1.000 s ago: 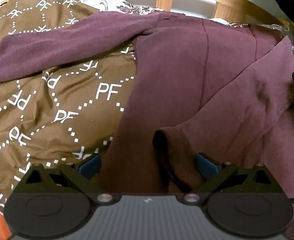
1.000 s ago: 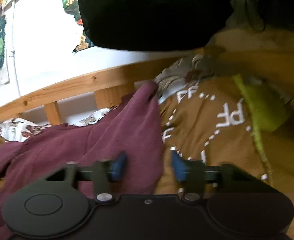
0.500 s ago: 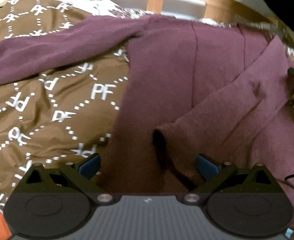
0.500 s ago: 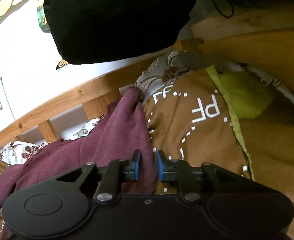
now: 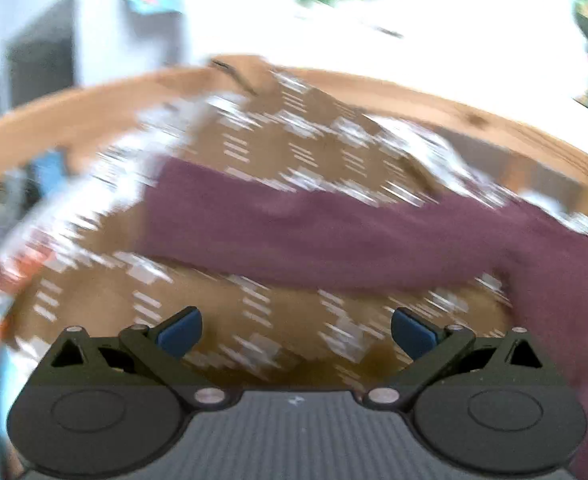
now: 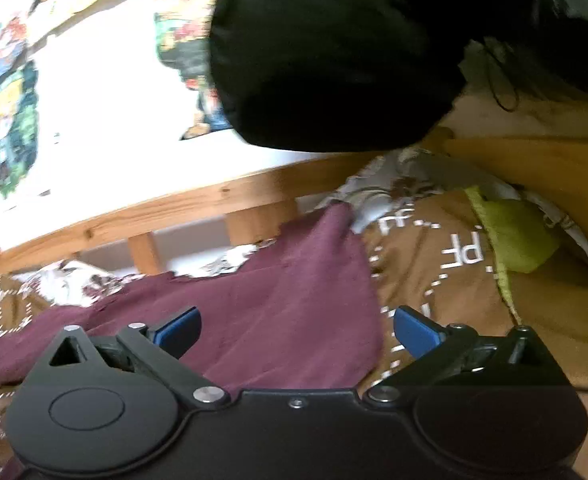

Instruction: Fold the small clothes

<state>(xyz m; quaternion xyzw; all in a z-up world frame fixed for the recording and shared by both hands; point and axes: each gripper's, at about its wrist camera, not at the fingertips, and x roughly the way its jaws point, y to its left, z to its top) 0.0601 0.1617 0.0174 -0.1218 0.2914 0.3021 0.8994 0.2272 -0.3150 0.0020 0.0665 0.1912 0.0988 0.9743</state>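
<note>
A maroon long-sleeved top [image 6: 278, 320] lies spread on a brown bedspread [image 6: 454, 280] printed with white letters. In the right wrist view its pointed corner lies flat between and beyond the blue pads of my right gripper [image 6: 296, 330], whose jaws are opening wide; the pads do not press on the cloth. The left wrist view is blurred by motion. There one maroon sleeve [image 5: 314, 232] stretches across the bedspread [image 5: 254, 320], ahead of my left gripper [image 5: 296, 330], which is open with nothing between its pads.
A wooden bed rail [image 6: 214, 208] runs along the far side, with a white wall and coloured posters [image 6: 10, 120] behind. A large black object [image 6: 334, 48] hangs above the bed's right end. A lime-green cloth [image 6: 514, 240] lies at the right.
My right gripper closed on the top's corner, then spread wide and let it lie. The left gripper swung left, from the folded sleeve and body to the outstretched sleeve.
</note>
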